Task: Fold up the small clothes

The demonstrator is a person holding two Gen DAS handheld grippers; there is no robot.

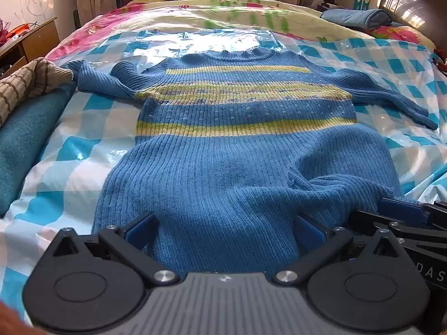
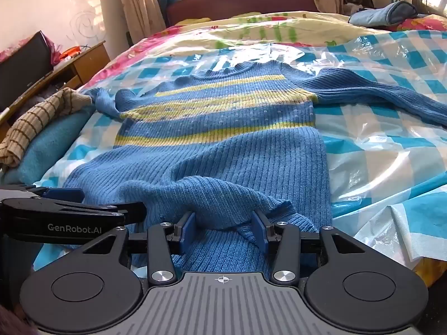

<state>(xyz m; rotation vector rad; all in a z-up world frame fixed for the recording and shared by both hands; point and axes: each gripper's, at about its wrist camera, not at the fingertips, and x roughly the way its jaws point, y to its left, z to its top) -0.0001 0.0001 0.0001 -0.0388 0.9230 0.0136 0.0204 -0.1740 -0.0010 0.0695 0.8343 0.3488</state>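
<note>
Sweater (image 1: pixel 223 150) hem sits bunched between both wide-open grippers, left gripper (image 1: pixel 226 229) and right gripper (image 2: pixel 223 230), neither holding anything. Close unevenly and you risk pinching one knit layer, so your fold skews.

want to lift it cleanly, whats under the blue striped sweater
The sweater lies on a clear plastic sheet over a blue-and-white checked cover on the bed. Directly beneath its body, nothing can be seen; the knit hides it.

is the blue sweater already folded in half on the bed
No. The blue sweater lies spread out lengthwise on the checked plastic sheet, both sleeves out to the sides, with only its near hem bunched up.
</note>
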